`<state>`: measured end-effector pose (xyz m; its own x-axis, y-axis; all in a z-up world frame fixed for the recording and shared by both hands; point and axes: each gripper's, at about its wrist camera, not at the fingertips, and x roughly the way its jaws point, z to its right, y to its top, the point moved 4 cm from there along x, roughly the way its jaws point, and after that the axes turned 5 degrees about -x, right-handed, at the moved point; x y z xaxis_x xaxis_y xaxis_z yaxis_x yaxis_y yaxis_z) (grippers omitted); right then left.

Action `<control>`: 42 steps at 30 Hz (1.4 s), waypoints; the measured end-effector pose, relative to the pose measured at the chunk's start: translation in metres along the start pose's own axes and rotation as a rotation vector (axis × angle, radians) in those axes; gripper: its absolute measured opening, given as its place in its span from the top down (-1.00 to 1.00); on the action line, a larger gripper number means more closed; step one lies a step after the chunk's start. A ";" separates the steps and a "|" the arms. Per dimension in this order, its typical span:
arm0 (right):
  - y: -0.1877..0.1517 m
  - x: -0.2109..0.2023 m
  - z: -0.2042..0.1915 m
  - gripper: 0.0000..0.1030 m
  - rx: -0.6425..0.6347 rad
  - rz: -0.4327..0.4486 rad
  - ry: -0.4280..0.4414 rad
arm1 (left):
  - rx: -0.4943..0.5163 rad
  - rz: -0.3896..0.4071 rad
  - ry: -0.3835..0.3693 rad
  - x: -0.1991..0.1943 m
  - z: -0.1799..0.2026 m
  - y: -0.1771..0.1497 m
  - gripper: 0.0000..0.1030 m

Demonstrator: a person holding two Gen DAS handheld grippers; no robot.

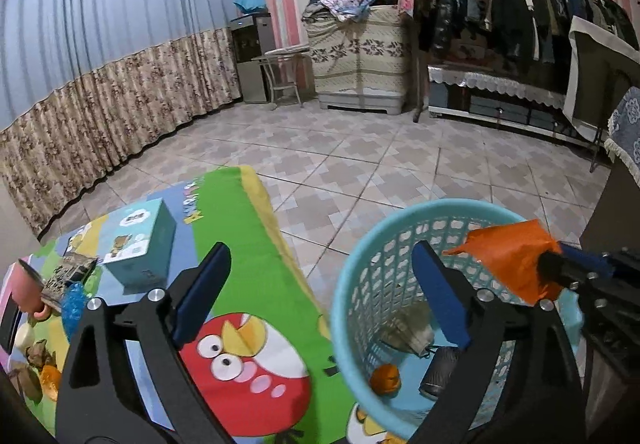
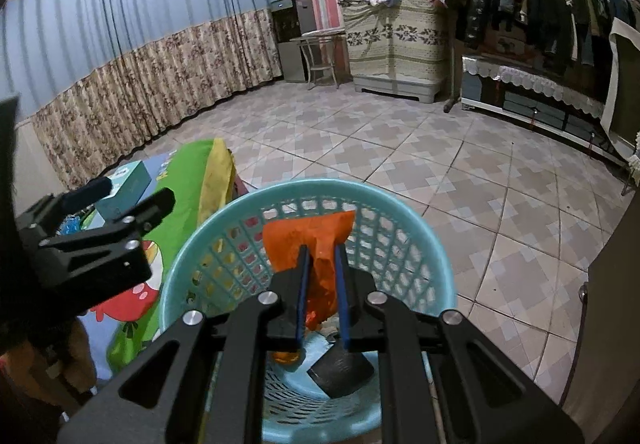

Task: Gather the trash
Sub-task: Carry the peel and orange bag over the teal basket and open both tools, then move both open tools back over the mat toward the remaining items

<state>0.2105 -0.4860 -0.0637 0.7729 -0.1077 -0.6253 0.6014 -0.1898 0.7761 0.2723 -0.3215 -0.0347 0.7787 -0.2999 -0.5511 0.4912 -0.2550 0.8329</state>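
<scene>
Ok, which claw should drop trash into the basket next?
Right. The right claw is shut on the crumpled orange wrapper above the light-blue plastic mesh basket; the left claw is open and empty.

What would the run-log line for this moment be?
left gripper: open, empty | right gripper: shut on crumpled orange plastic wrapper, over round light-blue plastic mesh basket | basket holds trash | wrapper not yet dropped

The green cartoon cloth [image 1: 256,244] has yellow letters at its 12 o'clock end. They are too blurry to read. The blue box [image 1: 138,244] has tiny marks nobody can read either.
</scene>
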 end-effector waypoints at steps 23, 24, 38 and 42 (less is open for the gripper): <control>0.000 0.013 -0.016 -0.82 0.005 -0.007 -0.067 | -0.108 0.032 0.069 -0.034 -0.068 -0.012 -0.89; 0.001 0.010 -0.019 -0.82 0.006 0.001 -0.068 | -0.111 0.033 0.072 -0.036 -0.071 -0.014 -0.89; 0.017 -0.017 -0.089 -0.84 -0.025 0.122 -0.034 | -0.191 0.070 0.146 -0.083 -0.152 -0.032 -0.89; 0.016 -0.025 -0.121 -0.84 -0.083 0.163 -0.019 | -0.220 0.079 0.183 -0.097 -0.181 -0.042 -0.89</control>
<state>0.2251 -0.3682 -0.0255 0.8582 -0.1488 -0.4912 0.4834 -0.0874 0.8710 0.2467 -0.1156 -0.0073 0.8657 -0.1352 -0.4819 0.4831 -0.0264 0.8752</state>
